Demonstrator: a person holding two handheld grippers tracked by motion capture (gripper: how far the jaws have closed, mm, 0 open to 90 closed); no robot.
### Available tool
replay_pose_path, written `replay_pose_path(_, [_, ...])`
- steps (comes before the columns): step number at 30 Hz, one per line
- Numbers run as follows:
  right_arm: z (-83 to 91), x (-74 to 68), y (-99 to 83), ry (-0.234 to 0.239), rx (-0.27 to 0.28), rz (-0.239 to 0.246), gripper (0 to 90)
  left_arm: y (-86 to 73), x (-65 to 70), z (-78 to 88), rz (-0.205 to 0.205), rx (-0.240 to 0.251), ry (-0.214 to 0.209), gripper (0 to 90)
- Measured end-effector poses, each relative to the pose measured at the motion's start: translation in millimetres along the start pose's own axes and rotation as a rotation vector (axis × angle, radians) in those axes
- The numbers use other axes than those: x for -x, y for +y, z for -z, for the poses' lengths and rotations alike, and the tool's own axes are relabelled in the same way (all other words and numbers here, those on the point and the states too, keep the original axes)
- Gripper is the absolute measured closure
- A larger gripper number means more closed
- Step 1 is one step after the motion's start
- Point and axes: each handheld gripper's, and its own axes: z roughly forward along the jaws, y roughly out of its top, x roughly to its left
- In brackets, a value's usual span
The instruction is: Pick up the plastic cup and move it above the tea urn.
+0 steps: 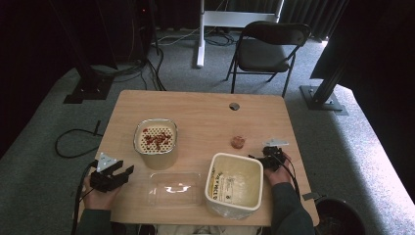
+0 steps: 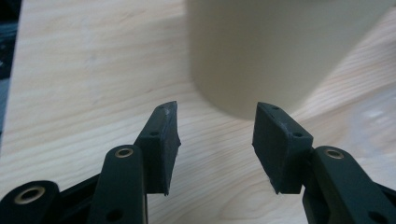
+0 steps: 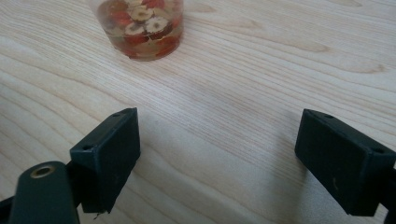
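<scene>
Left tool (image 1: 116,172) stands half open and empty, just left of the cream tub (image 1: 155,143) that carries the perforated insert. Right tool (image 1: 272,157) is wide and empty, near the small cup (image 3: 141,24). Better to approach the tub straight; the clear lid (image 1: 176,188) lies close on its near side.

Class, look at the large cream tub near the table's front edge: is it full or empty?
Empty. The high view looks into the cream tub and shows bare inner walls and floor, with nothing inside.
</scene>
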Motion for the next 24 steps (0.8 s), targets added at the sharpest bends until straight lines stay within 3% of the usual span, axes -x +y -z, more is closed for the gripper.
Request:
replay_pose_path(6, [0.1, 0.1, -0.1, -0.001, 0.0, 0.0, 13.5, 14.4, 25.2, 9.0, -0.045, 0.024, -0.078, 51.0])
replay_pose_path(11, [0.1, 0.2, -0.2, -0.002, 0.0, -0.001, 13.6, 19.7, 45.8, 6.1, -0.084, -0.008, -0.126, 51.3])
replay_pose_path(13, [0.1, 0.2, -0.2, -0.002, 0.0, -0.001, 13.6, 19.7, 45.8, 6.1, -0.084, -0.008, -0.126, 51.5])
replay_pose_path(14, [0.1, 0.3, -0.2, -0.003, 0.001, -0.002, 13.7, 18.7, 58.7, 0.1, -0.117, -0.039, -0.14, 51.7])
replay_pose_path(15, [0.2, 0.4, -0.2, -0.004, 0.002, -0.003, 13.9, 17.5, 61.1, -2.4, -0.118, -0.047, -0.146, 52.1])
replay_pose_path(19, [0.3, 0.5, -0.3, -0.005, 0.002, -0.004, 14.1, 13.1, 65.4, -11.2, -0.117, -0.086, -0.16, 53.2])
replay_pose_path(24, [0.3, 0.5, -0.3, -0.005, 0.002, -0.005, 14.1, 9.3, 69.0, -23.8, -0.121, -0.141, -0.148, 58.4])
